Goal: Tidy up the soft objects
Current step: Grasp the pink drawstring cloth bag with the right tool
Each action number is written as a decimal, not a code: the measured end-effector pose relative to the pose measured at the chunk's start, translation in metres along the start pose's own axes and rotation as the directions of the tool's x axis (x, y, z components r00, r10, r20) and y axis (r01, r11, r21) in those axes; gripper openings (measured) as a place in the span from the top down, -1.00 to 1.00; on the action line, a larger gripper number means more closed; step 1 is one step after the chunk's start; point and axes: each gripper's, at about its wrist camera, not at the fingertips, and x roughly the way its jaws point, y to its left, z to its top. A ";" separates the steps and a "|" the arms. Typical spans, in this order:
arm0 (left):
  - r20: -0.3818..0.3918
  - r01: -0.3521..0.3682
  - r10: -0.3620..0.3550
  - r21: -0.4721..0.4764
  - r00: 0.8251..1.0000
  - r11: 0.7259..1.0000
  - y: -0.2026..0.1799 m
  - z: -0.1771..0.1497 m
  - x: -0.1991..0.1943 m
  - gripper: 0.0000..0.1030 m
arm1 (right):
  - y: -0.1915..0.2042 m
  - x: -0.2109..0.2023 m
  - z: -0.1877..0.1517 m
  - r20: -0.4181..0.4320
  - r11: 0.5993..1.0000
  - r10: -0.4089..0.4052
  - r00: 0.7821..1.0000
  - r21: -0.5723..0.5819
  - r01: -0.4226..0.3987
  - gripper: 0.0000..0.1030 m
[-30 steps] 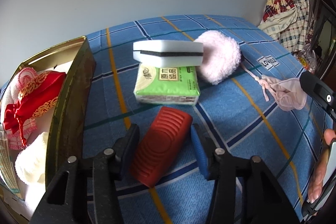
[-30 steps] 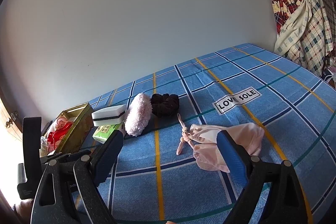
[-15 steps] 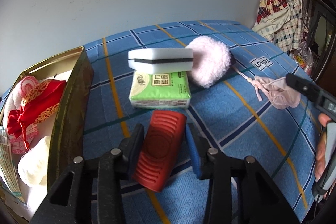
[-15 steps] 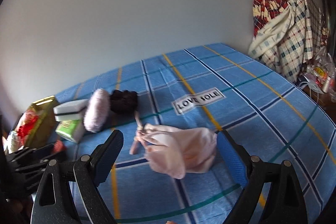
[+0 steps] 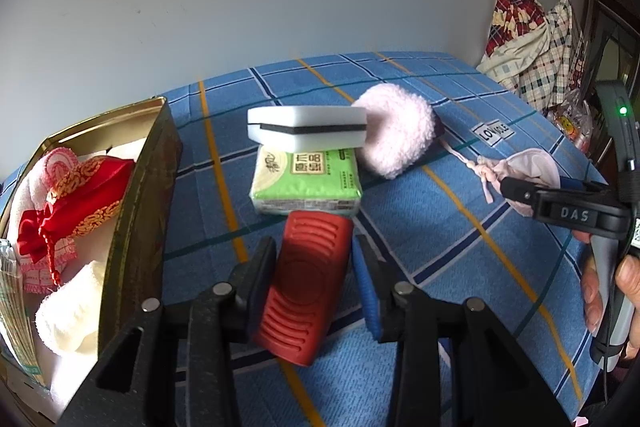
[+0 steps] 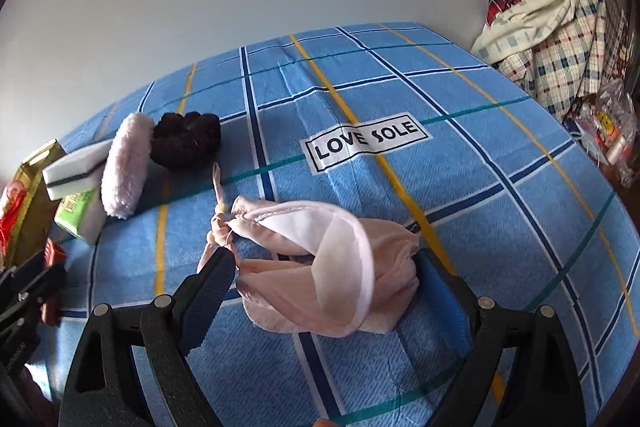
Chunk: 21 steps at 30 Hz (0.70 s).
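Here, through my left wrist camera, my left gripper [image 5: 314,277] straddles the red ribbed pad [image 5: 306,287] lying on the blue plaid bedspread [image 5: 440,267]. Its jaws have just been closing; the left finger looks pressed to the pad's side, but a thin gap seems to remain by the blue right finger [image 5: 366,291], so I cannot say the clamp is made. The pad's near end is partly hidden between the fingers. Behind it sits the green tissue pack [image 5: 306,181] with the white sponge [image 5: 307,127] on top, and the pink fluffy puff [image 5: 394,135] leans against them. The gold tin box [image 5: 138,211] at left is cut off by the frame; it holds a red pouch [image 5: 76,203] and white cloth whose shapes I can't make out. At right my right gripper's finger tip reaches the pink drawstring bag [image 5: 528,167], half covering it (my hand [image 5: 616,291] is cropped at the edge).

From the right wrist camera, my right gripper [image 6: 326,283] stands wide apart with that bag [image 6: 320,271] lying between its fingers, neither pad pressing it. A dark brown scrunchie [image 6: 186,139] sits behind the puff [image 6: 126,169]. Compared with a second ago, the bag is much closer and now inside the jaws, where before it lay beyond the tips; my left gripper's body at the lower left is blurred.
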 end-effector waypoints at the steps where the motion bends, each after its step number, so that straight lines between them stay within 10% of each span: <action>1: 0.003 0.000 0.000 -0.001 1.000 1.000 0.000 0.000 -0.001 0.26 | 0.002 0.000 0.000 -0.002 1.000 -0.012 1.000 -0.012 0.012 -0.73; 11: 0.035 0.003 -0.003 -0.008 0.999 1.000 0.002 -0.002 -0.007 0.27 | 0.000 -0.012 -0.003 0.051 1.000 -0.001 0.999 -0.005 0.001 0.52; 21: 0.070 0.000 0.001 -0.018 0.998 1.000 0.003 0.000 -0.012 0.28 | 0.004 -0.023 -0.004 0.124 0.999 0.048 0.991 -0.005 -0.048 0.69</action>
